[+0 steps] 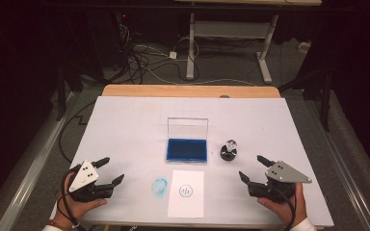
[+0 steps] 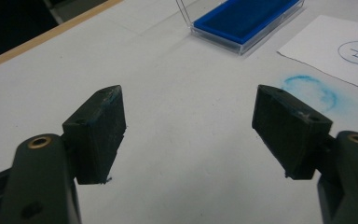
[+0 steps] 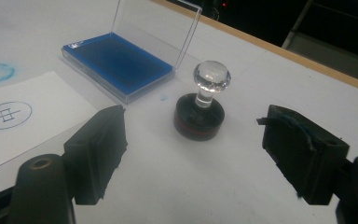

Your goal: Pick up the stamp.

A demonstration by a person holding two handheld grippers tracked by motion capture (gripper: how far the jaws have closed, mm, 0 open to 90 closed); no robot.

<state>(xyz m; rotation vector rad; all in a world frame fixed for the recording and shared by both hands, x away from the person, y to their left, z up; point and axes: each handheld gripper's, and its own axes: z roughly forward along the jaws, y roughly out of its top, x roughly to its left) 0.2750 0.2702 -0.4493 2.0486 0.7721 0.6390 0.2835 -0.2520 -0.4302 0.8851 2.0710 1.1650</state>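
Nearest the person, the left gripper rests low at the table's near left corner, jaws spread with nothing between them; its pads carry faint blue smears. The right gripper sits at the near right, jaws likewise spread and empty, aimed at the stamp, which stands upright just ahead of it and clear of both pads.

Between the grippers lies a paper bearing one round blue print, with a blue smudge on the table just to its left.

The stamp is to the right of the ink pad, near it but apart. It looks rigid and fairly light: a squat dark round base with a thin neck and a faceted clear knob on top. The knob is likely smooth and slippery, and a pinch there could let the stamp swing. The neck is narrow and probably the weakest part. The safer hold seems to be across the base's sides, low down, so it stays level; the base is round, so the pads should close squarely through its middle.

Farther back, the pad's clear lid stands open and upright, thin plastic that a careless nudge could tip or snap.
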